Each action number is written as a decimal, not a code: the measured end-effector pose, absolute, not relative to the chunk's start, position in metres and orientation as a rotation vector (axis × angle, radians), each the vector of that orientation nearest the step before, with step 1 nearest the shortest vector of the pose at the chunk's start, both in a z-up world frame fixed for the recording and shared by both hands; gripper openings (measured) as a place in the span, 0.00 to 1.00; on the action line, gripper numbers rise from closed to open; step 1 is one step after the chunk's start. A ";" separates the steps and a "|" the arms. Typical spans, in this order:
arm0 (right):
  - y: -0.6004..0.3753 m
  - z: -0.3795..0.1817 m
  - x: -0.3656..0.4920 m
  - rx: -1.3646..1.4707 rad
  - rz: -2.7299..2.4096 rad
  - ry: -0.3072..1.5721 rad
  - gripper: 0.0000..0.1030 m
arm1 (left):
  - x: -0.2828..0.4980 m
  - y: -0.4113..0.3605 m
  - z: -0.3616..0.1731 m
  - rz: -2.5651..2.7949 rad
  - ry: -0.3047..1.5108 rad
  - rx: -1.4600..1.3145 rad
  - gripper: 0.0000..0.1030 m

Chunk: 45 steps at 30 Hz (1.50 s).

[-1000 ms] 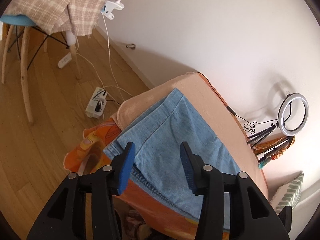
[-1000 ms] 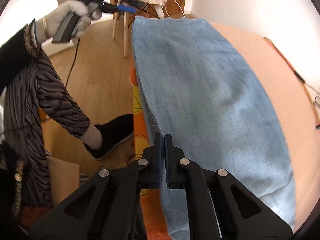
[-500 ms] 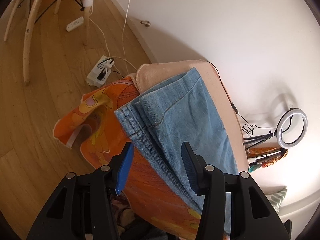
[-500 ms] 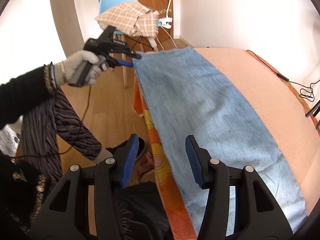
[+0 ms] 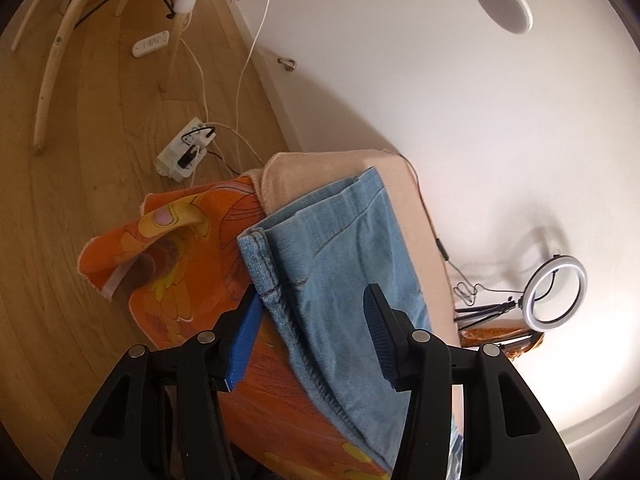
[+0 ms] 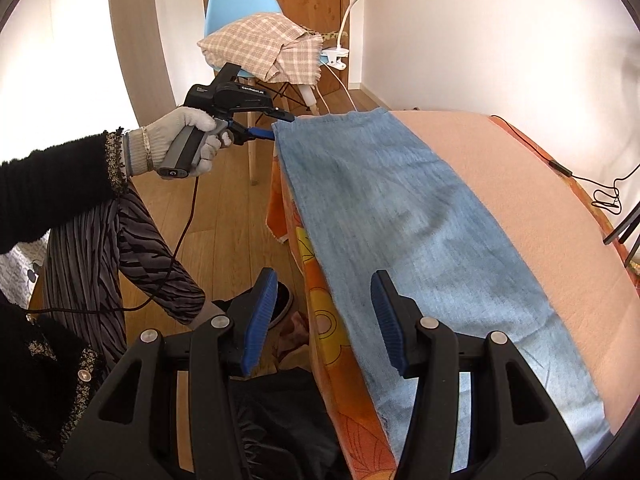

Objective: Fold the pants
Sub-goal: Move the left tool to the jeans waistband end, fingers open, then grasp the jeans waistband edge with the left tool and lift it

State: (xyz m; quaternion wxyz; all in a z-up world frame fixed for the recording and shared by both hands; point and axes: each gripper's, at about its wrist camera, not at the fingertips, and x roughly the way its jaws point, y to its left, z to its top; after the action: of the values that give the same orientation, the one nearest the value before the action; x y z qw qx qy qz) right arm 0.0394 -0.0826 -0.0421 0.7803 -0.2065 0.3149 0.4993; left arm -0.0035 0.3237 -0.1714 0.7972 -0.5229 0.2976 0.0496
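Right wrist view shows the right claw (image 6: 324, 320), pinched together a second ago, now spread above the jeans (image 6: 400, 220) lying long on the peach-covered desk (image 6: 520, 184), while the spread left claw (image 5: 312, 340) straddles their hem, likely readying a lengthwise fold.

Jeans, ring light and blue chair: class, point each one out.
jeans (image 6: 400, 208), right wrist view, middle of the leg.
ring light (image 5: 555, 294), left wrist view, the glowing ring's rim.
blue chair (image 6: 240, 4), right wrist view, the backrest.
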 end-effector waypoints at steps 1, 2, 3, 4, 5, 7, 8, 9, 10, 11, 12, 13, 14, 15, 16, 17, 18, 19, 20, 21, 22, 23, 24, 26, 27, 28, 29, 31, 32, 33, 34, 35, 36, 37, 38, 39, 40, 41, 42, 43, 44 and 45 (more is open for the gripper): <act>-0.083 -0.041 0.040 -0.440 1.076 0.680 0.50 | -0.002 0.323 -0.167 0.086 0.620 -1.119 0.48; -0.084 -0.041 0.041 -0.433 1.073 0.681 0.50 | 0.000 0.322 -0.163 0.073 0.611 -1.104 0.48; -0.085 -0.041 0.043 -0.424 1.070 0.685 0.50 | 0.003 0.320 -0.160 0.068 0.613 -1.081 0.48; -0.085 -0.041 0.044 -0.418 1.067 0.689 0.50 | 0.006 0.317 -0.157 0.065 0.623 -1.053 0.48; -0.085 -0.042 0.046 -0.413 1.061 0.693 0.50 | 0.010 0.315 -0.157 0.069 0.640 -1.027 0.48; -0.086 -0.045 0.049 -0.408 1.049 0.703 0.50 | 0.017 0.312 -0.159 0.083 0.673 -1.000 0.48; -0.086 -0.046 0.050 -0.406 1.044 0.707 0.50 | 0.019 0.312 -0.161 0.088 0.685 -0.996 0.47; -0.087 -0.046 0.051 -0.402 1.042 0.713 0.50 | 0.021 0.312 -0.161 0.100 0.694 -0.988 0.48; -0.087 -0.047 0.051 -0.397 1.043 0.719 0.50 | 0.024 0.312 -0.161 0.115 0.705 -0.978 0.48; -0.087 -0.047 0.052 -0.393 1.045 0.722 0.50 | 0.026 0.312 -0.161 0.129 0.712 -0.968 0.48; -0.088 -0.047 0.052 -0.391 1.046 0.723 0.50 | 0.027 0.312 -0.161 0.136 0.713 -0.962 0.48; -0.088 -0.047 0.052 -0.392 1.046 0.724 0.50 | 0.030 0.311 -0.160 0.143 0.713 -0.953 0.48; -0.088 -0.047 0.051 -0.395 1.044 0.723 0.50 | 0.033 0.308 -0.160 0.149 0.715 -0.935 0.48; -0.088 -0.048 0.051 -0.399 1.039 0.722 0.50 | 0.036 0.306 -0.158 0.160 0.721 -0.908 0.47; -0.088 -0.048 0.050 -0.402 1.036 0.722 0.50 | 0.038 0.303 -0.157 0.173 0.724 -0.881 0.44; -0.089 -0.049 0.050 -0.403 1.033 0.723 0.50 | 0.039 0.299 -0.156 0.187 0.724 -0.850 0.39; -0.089 -0.049 0.050 -0.401 1.029 0.725 0.50 | 0.040 0.296 -0.156 0.201 0.727 -0.823 0.27; -0.090 -0.049 0.050 -0.400 1.027 0.727 0.50 | 0.038 0.295 -0.156 0.215 0.721 -0.817 0.19; -0.091 -0.050 0.050 -0.400 1.022 0.727 0.50 | 0.034 0.297 -0.158 0.216 0.700 -0.839 0.17; -0.092 -0.050 0.049 -0.403 1.017 0.726 0.50 | 0.029 0.299 -0.161 0.218 0.682 -0.874 0.15; -0.093 -0.050 0.048 -0.407 1.011 0.724 0.50 | 0.025 0.302 -0.163 0.220 0.672 -0.896 0.15; -0.094 -0.051 0.048 -0.412 1.005 0.723 0.50 | 0.023 0.303 -0.163 0.221 0.666 -0.905 0.15; -0.096 -0.052 0.049 -0.412 1.002 0.725 0.50 | 0.022 0.304 -0.165 0.220 0.661 -0.912 0.15; -0.097 -0.054 0.052 -0.401 1.000 0.739 0.50 | 0.022 0.304 -0.165 0.229 0.666 -0.911 0.15; -0.098 -0.056 0.054 -0.393 0.999 0.749 0.50 | 0.023 0.305 -0.165 0.243 0.671 -0.913 0.19; -0.098 -0.057 0.056 -0.389 0.995 0.754 0.50 | 0.024 0.305 -0.165 0.253 0.676 -0.921 0.27; -0.098 -0.058 0.059 -0.386 0.991 0.759 0.50 | 0.026 0.306 -0.164 0.257 0.677 -0.926 0.28; -0.097 -0.057 0.060 -0.383 0.991 0.759 0.50 | 0.032 0.305 -0.163 0.254 0.680 -0.901 0.27; -0.097 -0.057 0.060 -0.384 0.991 0.756 0.50 | 0.035 0.304 -0.163 0.247 0.682 -0.878 0.25; -0.096 -0.056 0.059 -0.384 0.991 0.754 0.50 | 0.038 0.303 -0.162 0.252 0.689 -0.850 0.22; -0.096 -0.055 0.058 -0.385 0.992 0.751 0.50 | 0.040 0.300 -0.161 0.250 0.689 -0.828 0.15; -0.096 -0.055 0.057 -0.385 0.992 0.750 0.50 | 0.041 0.299 -0.160 0.245 0.686 -0.815 0.15; -0.096 -0.055 0.057 -0.385 0.989 0.749 0.50 | 0.041 0.297 -0.158 0.240 0.678 -0.810 0.14; -0.096 -0.055 0.057 -0.383 0.986 0.750 0.50 | 0.041 0.295 -0.154 0.233 0.665 -0.801 0.13; -0.097 -0.055 0.058 -0.378 0.983 0.751 0.50 | 0.041 0.292 -0.148 0.227 0.652 -0.783 0.13; -0.098 -0.055 0.059 -0.373 0.979 0.753 0.50 | 0.041 0.288 -0.140 0.222 0.636 -0.763 0.13; -0.100 -0.056 0.061 -0.365 0.972 0.758 0.50 | 0.042 0.284 -0.132 0.207 0.619 -0.744 0.13; -0.101 -0.056 0.064 -0.356 0.964 0.765 0.50 | 0.044 0.278 -0.124 0.187 0.604 -0.720 0.12; -0.104 -0.057 0.069 -0.341 0.955 0.776 0.50 | 0.047 0.271 -0.115 0.167 0.596 -0.686 0.12; -0.107 -0.058 0.074 -0.321 0.943 0.785 0.50 | 0.050 0.263 -0.107 0.154 0.593 -0.633 0.12; -0.111 -0.058 0.081 -0.292 0.925 0.798 0.50 | 0.052 0.256 -0.100 0.156 0.584 -0.582 0.12; -0.115 -0.059 0.087 -0.264 0.915 0.810 0.50 | 0.054 0.254 -0.098 0.155 0.581 -0.571 0.12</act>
State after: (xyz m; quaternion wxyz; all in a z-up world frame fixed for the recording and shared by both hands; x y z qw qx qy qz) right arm 0.0868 -0.1147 -0.0590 0.8110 -0.1236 0.3792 0.4281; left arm 0.0541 0.2541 -0.0983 0.9153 -0.2776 0.2821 0.0751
